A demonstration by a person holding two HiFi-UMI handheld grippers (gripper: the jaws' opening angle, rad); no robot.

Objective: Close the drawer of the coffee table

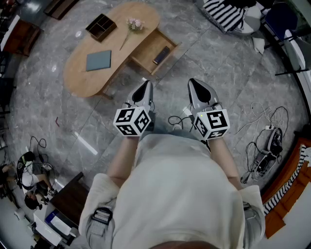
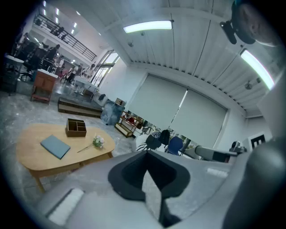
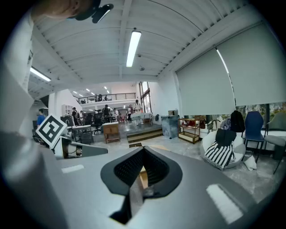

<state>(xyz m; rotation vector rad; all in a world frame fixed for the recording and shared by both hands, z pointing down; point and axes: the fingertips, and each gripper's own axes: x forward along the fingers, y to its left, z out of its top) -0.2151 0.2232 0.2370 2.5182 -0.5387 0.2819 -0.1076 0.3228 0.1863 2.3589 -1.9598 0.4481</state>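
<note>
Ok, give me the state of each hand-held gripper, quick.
Left hand-held gripper: closed, holding nothing.
Right hand-held gripper: closed, holding nothing.

Flat dark obj [image 1: 162, 54] in drawer [image 1: 146, 50] too small to ID.

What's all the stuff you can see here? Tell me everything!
coffee table: one, light wood, upper left on the grey floor
drawer: one, light wood, pulled open at the table's side
flat dark thing: one, black, inside the drawer
book: one, blue-grey, on the tabletop
divided box: one, dark brown, on the tabletop
flower sprig: one, pale pink, on the tabletop
striped cloth: one, black and white, top right
cables: a tangle, black and white, floor at right
left gripper: one, grey, shut, empty
right gripper: one, grey, shut, empty
</note>
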